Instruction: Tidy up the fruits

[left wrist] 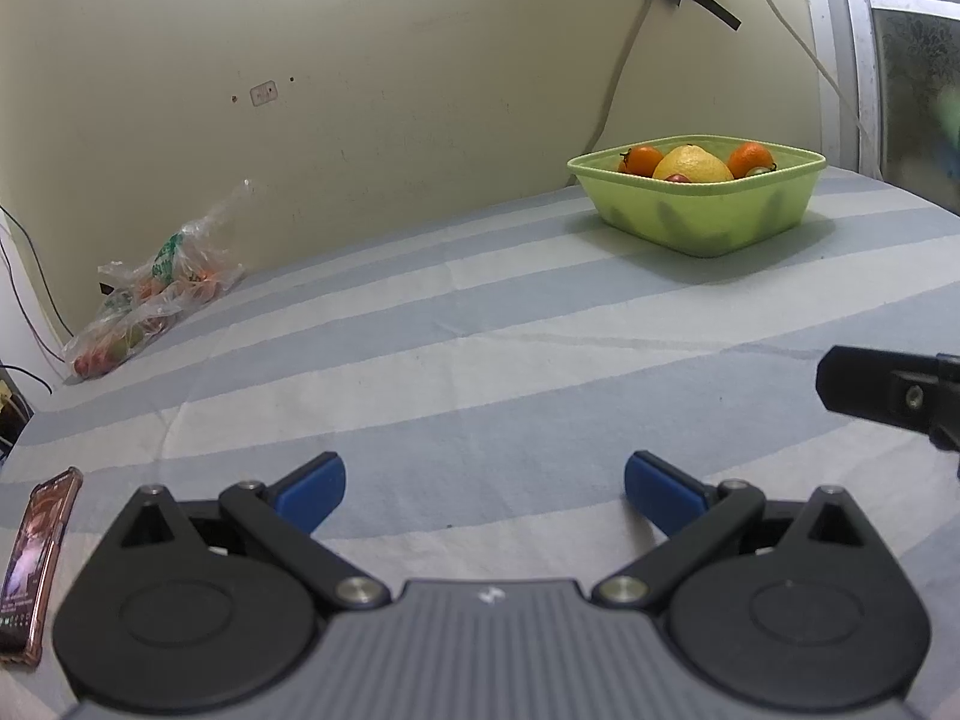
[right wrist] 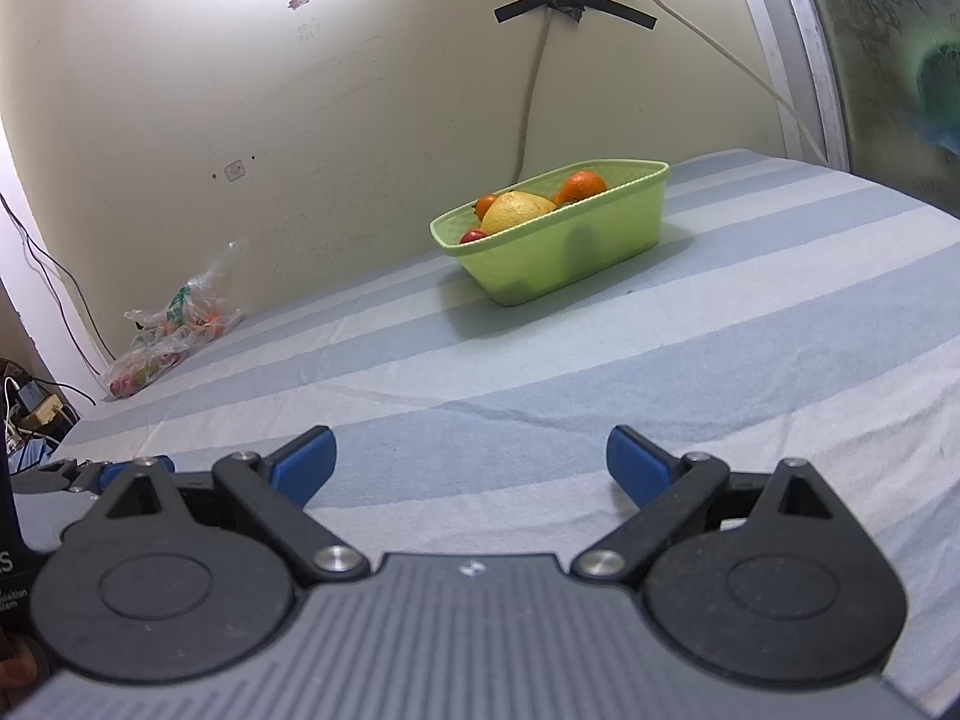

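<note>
Both grippers, the left gripper (left wrist: 485, 483) and the right gripper (right wrist: 471, 461), hang wide open and hold nothing, low over the striped sheet (left wrist: 480, 360). Some fruit, a big lemon (left wrist: 691, 165) and oranges (left wrist: 750, 157), sits in the green basket (left wrist: 708, 222) far ahead by the wall, and more fruit seems to be in the plastic bag (left wrist: 150, 294) off to the left. To do this well, I think one gripper should go slowly to the bag, squeeze one fruit softly, and lift it clear.

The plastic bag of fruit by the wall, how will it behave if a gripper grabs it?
The plastic bag looks thin and crinkled, so probably floppy and slippery. The loose fruit inside would likely shift and sag, perhaps spilling from an open end.
</note>
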The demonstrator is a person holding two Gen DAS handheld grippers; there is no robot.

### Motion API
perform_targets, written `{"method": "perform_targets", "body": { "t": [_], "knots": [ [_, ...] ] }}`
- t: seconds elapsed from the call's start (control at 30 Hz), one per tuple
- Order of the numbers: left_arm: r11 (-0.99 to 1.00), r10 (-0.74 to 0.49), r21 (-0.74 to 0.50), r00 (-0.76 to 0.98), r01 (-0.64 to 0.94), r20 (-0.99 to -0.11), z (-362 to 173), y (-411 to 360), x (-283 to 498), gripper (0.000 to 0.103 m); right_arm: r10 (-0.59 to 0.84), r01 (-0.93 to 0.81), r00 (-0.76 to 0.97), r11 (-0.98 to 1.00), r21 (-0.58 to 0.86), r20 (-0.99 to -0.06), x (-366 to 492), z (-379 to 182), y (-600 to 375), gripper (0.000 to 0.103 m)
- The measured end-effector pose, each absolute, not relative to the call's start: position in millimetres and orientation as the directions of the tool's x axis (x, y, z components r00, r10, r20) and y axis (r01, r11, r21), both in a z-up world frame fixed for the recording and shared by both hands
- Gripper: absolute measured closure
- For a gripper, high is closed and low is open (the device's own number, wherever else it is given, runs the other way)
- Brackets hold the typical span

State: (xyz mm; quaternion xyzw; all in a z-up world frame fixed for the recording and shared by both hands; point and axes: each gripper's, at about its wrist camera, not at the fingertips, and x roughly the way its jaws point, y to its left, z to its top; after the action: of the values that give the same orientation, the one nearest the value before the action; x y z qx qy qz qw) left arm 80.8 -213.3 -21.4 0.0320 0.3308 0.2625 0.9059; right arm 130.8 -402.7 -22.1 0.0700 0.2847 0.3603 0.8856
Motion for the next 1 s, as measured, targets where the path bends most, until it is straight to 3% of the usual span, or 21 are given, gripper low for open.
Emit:
{"method": "perform_targets", "body": {
  "t": [1.0],
  "knots": [
    [0.871,0.472,0.205,0.646,-0.446,-0.6,-21.8,-213.0,80.4,0.0,0.679,-0.599,0.576,0.729,0.33,-0.454,131.3,-22.3,-403.3,0.005]
  ]
}}
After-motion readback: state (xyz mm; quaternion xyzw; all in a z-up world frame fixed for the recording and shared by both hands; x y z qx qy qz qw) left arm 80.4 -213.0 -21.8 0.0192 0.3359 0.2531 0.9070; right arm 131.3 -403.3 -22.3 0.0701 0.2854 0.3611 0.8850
